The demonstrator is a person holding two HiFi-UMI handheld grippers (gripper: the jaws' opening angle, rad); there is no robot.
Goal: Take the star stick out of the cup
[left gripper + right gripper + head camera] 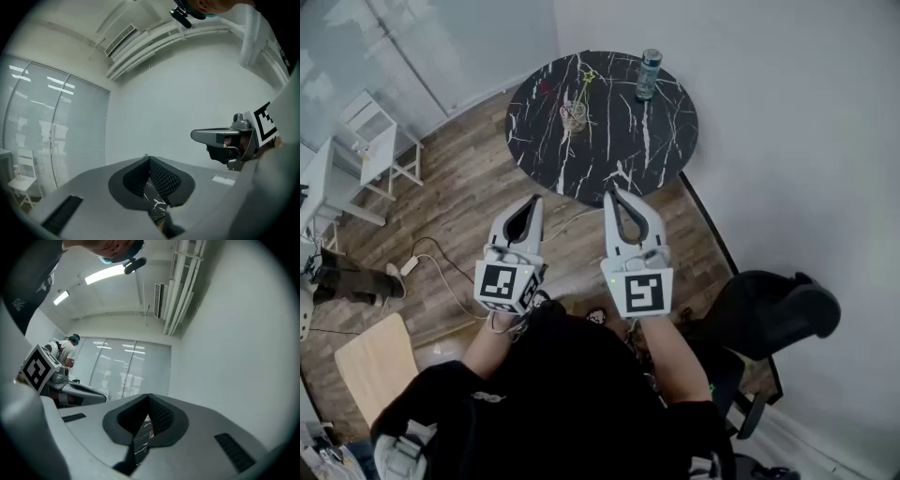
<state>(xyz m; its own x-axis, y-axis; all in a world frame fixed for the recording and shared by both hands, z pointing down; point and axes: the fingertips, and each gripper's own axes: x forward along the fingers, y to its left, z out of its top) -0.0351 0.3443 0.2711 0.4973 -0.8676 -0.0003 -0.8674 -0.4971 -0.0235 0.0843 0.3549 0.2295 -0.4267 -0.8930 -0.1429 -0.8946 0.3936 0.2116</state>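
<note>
On the round marble surface (pixel 619 150), well ahead of the left gripper (pixel 533 201) and right gripper (pixel 611 193), the star stick (pixel 584 86) stands in the glass cup (pixel 574 116); both sets of jaws are clenched on nothing. Likely risk: the cup looks light, so a skewed pull tips it or clips the bottle (pixel 648 74) nearby. Approach looks unobstructed; the black chair (pixel 769 309) sits off right.

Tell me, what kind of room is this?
Probably a small office or meeting room: a round black marble table, a black office chair by the wall, and glass partition walls with blinds.
</note>
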